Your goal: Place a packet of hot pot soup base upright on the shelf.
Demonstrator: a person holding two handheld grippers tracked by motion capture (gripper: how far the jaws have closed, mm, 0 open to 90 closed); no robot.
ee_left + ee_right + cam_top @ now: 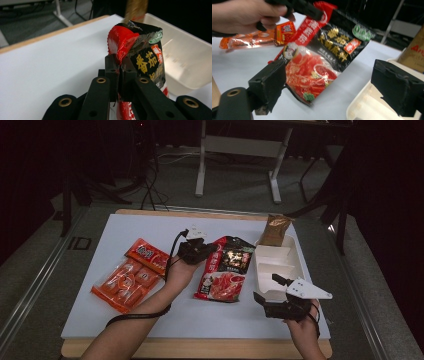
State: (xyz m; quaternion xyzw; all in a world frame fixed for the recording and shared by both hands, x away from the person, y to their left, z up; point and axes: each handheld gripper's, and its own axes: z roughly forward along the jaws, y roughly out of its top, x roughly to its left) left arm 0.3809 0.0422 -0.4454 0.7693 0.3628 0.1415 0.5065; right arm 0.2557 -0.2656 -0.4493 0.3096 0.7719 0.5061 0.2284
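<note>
A red and black sauce packet (223,270) lies mid-table, its far left corner lifted off the white board. My left gripper (210,251) is shut on that corner. In the left gripper view the two black jaws (120,68) pinch the packet's (141,51) folded edge. My right gripper (267,288) hovers at the near left corner of the white tray (292,265), jaws wide apart with nothing between them. In the right gripper view the packet (324,57) rises behind the open gripper (332,77), with the left gripper (299,7) and hand on its top edge.
A brown packet (275,229) leans at the tray's far end. An orange pack of several pieces (125,282) and a smaller red-orange packet (147,255) lie at the left of the white board (125,227). The board's wooden edge runs along the front.
</note>
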